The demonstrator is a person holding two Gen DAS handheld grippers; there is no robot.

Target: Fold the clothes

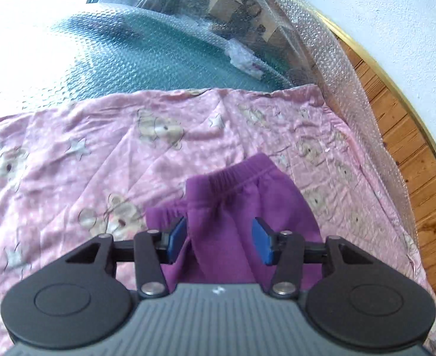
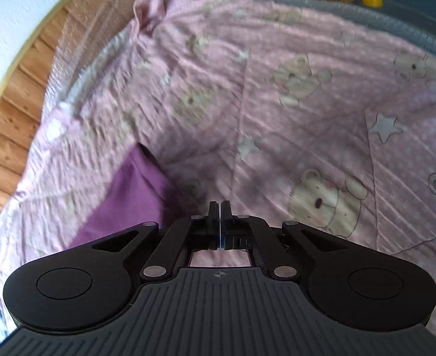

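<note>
Purple trousers (image 1: 235, 207) folded on pink bear-print blanket (image 1: 99, 148), elastic waistband at far end, left gripper (image 1: 218, 240) spread above near part, right gripper (image 2: 220, 225) pressed together, empty, right of trousers

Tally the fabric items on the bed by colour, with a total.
Purple: 1, the folded purple pants
Pink: 1, the pink teddy-bear blanket beneath them
Total: 2
</note>
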